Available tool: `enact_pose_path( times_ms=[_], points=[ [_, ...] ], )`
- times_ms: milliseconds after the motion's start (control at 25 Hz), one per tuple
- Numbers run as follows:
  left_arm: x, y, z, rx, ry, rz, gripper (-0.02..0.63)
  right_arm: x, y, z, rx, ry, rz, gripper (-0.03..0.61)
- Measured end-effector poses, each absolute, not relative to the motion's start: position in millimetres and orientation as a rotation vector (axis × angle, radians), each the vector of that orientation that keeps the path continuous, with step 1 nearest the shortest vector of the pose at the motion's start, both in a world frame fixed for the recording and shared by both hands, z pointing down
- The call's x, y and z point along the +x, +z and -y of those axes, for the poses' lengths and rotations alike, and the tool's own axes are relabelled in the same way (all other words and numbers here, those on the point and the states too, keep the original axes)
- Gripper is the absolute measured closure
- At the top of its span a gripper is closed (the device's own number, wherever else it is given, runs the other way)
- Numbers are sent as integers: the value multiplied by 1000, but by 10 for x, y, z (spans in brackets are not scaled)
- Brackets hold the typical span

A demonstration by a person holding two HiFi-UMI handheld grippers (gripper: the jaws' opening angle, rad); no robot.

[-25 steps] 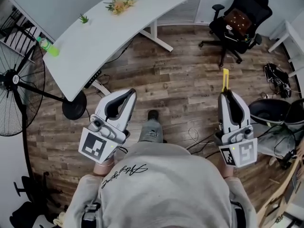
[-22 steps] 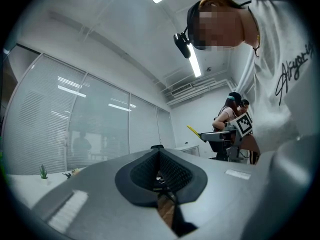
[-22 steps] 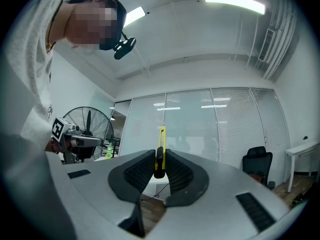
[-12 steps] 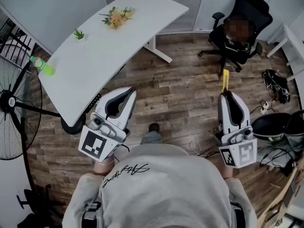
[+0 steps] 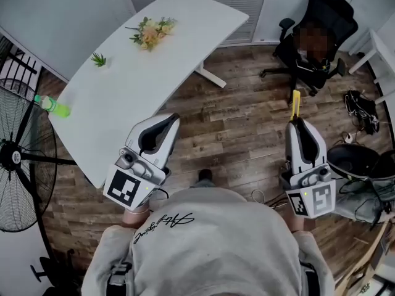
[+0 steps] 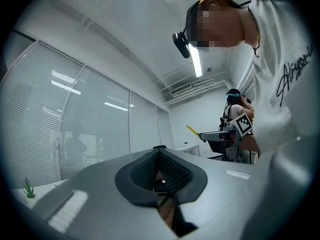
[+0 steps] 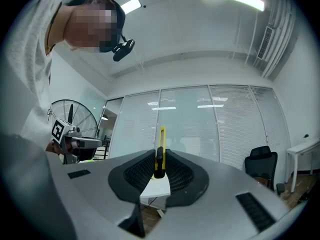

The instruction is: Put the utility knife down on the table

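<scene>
1. The right hand-held gripper (image 5: pixel 297 121) is clamped narrowly on the utility knife (image 5: pixel 295 102). In the right gripper view the pads pinch the knife's flat sides (image 7: pixel 161 144).
2. The grip sits at the rear end, so most of the body sticks out past the jaw tips. My read is that this leaves the front end free to touch down first.
3. The knife stands on edge between the pads and points roughly level. It probably needs a roll or a low release to end up lying flat.
4. The knife is in the air over the wood floor (image 5: pixel 247 134), well apart from the white desk (image 5: pixel 154 73), which is up and to the left in the head view. It has not been put down, so I judge this to be the carry stage.
5. The left hand-held gripper (image 5: pixel 173 117) is closed at the tips with nothing between them. It sits near the desk's near edge and looks like it has no job in this task.
6. The knife has a slim yellow body with a black section right at the pads, and it is long and thin. I can't tell whether the blade is out.
7. On the desk, the flowers (image 5: pixel 150 31), the small plant (image 5: pixel 97 59) and the green bottle (image 5: pixel 52 105) sit along the far and left parts. The near middle looks like the obvious drop zone.
8. The thin body is held at one end only, so it could pivot in the pads if the tip bumps the desk.
</scene>
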State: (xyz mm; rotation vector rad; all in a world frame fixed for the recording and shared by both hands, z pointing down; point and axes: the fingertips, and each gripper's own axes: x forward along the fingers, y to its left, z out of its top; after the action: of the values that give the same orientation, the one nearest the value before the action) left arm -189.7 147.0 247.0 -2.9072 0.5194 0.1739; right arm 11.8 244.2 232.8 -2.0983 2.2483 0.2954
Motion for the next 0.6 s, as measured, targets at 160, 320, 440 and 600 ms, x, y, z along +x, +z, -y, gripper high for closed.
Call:
enact_pose_path(
  times_ms=[160, 320, 440, 600],
  points=[
    [-1867, 2470, -1192, -2915, 173, -499, 618, 129, 2325, -2159, -2103, 301, -2234, 515],
    [-1807, 2483, -1034, -2908, 173, -452, 618, 122, 2350, -1979, -2101, 300, -2233, 515],
    [-1766, 2497, -964, -2915, 167, -445, 618, 159, 2374, -1915, -2106, 283, -2236, 515],
    [-1733, 2477, -929, -2911, 177, -450, 618, 210, 2344, -1864, -2093, 285, -2241, 515]
  ],
)
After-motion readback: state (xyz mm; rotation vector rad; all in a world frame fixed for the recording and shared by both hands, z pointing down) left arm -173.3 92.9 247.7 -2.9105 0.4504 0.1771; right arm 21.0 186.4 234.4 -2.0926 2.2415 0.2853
